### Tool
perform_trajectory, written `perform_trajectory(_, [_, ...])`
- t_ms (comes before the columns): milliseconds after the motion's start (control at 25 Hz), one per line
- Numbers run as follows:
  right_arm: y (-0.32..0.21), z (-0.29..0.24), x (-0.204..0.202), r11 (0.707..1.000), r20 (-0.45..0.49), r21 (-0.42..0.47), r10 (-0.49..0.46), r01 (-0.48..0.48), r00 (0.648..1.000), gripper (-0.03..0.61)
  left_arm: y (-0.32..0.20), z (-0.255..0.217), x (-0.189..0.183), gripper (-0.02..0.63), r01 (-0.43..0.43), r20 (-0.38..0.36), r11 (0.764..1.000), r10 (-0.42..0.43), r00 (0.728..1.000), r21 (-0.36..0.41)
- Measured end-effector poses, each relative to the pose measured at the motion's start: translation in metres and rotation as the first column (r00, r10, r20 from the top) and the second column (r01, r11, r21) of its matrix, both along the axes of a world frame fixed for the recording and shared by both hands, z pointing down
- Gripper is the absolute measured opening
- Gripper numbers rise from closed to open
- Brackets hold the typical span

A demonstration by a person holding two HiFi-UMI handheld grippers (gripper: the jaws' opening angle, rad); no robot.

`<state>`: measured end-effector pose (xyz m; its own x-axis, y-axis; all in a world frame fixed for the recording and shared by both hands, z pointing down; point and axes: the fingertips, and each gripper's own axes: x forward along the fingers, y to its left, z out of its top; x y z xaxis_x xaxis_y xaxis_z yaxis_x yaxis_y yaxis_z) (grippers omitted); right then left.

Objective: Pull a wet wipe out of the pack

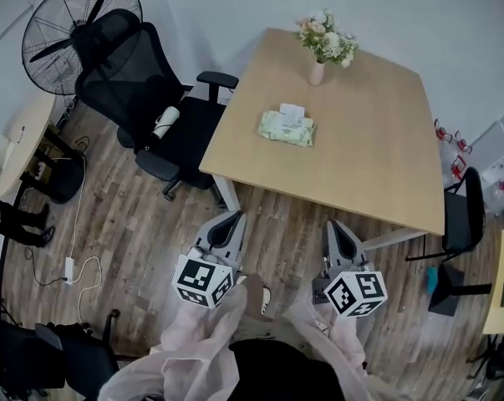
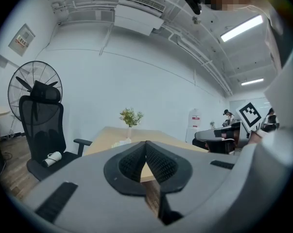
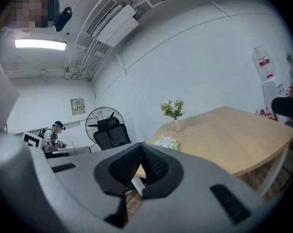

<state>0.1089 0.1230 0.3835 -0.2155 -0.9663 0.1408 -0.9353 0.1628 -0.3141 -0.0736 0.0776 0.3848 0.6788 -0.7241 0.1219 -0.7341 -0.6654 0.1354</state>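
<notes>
The wet wipe pack lies flat on the light wooden desk, towards its far left part. It is pale green, with a white wipe standing up from its top. Just beyond it, near the desk's far edge, stands a pink vase of flowers, close to the pack but not touching it. The rest of the desk top is bare wood.

Both grippers hang over the wood-plank floor on the near side of the desk, well apart from the pack, and both point towards it. The left gripper is to the left, just short of the desk's near left corner. Its fingers are pressed together at the tips, with nothing between them. The right gripper is to the right, below the desk's near edge. Its fingers are likewise closed tip to tip and empty. Pale pink sleeves reach up behind the two marker cubes.

To the left of the desk a black mesh office chair stands with one armrest close to the desk's left edge. A small white and black object lies on its seat; what it is cannot be made out. Behind the chair, in the far left corner, stands a black pedestal fan. A white cable trails across the floor on the left.
</notes>
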Motion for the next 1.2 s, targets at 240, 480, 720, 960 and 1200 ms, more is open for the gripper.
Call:
perform_trajectory(240, [-0.013, 0.006, 0.009, 1.0, 0.011, -0.009, 0.007, -0.007, 1.0, 0.009, -0.02, 0.004, 0.001, 0.011, 0.022, -0.04, 0.999, -0.024, 0.999, -0.033])
perform_trajectory(480, [-0.043, 0.008, 0.022, 1.0, 0.007, -0.012, 0.016, -0.016, 1.0, 0.009, -0.053, 0.004, 0.022, 0.011, 0.003, -0.026, 1.0, -0.003, 1.0, -0.014])
perform_trajectory(720, [-0.091, 0.007, 0.042, 0.999, 0.001, -0.018, 0.027, -0.027, 1.0, 0.009, -0.103, 0.004, 0.047, 0.011, -0.029, -0.012, 1.0, 0.029, 1.0, -0.008])
perform_trajectory(960, [-0.141, -0.001, 0.059, 0.999, -0.018, -0.022, 0.034, -0.034, 0.999, 0.009, -0.156, 0.002, 0.067, 0.011, -0.042, -0.005, 0.999, 0.042, 0.999, -0.004])
perform_trajectory(1200, [-0.186, -0.001, 0.074, 0.998, -0.019, -0.043, 0.053, -0.054, 0.998, 0.009, -0.203, -0.002, 0.079, 0.011, -0.053, -0.008, 0.999, 0.053, 0.999, -0.01])
